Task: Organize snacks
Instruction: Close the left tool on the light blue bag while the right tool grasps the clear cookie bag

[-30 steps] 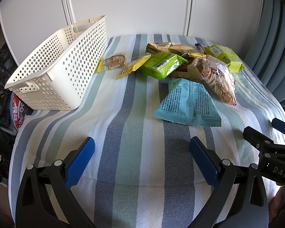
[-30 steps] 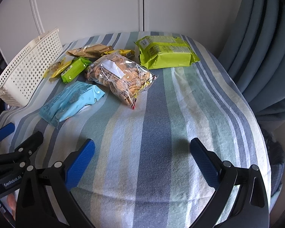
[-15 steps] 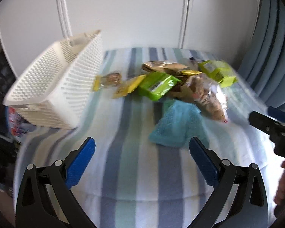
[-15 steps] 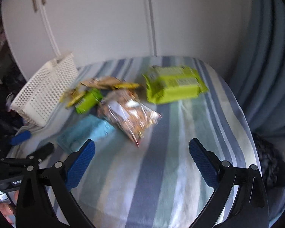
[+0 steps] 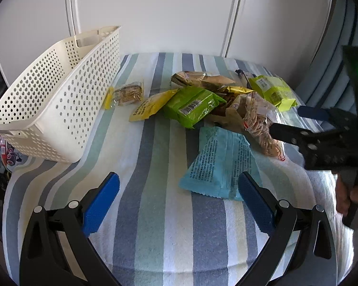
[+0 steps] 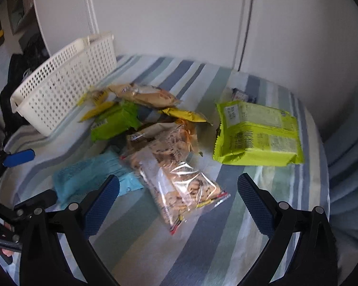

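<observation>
While both jaws are spread wide and empty, the left gripper (image 5: pixel 177 201) is held before the blue packet (image 5: pixel 218 162). Right of that packet, the clear cookie bag (image 6: pixel 176 174) is faced by the right gripper (image 6: pixel 177 201).

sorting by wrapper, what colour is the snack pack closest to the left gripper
Light blue pack with small dark print, clearest in the left wrist view.

blue packet (image 6: pixel 93 178) blurred (claw covers its corner).
</observation>
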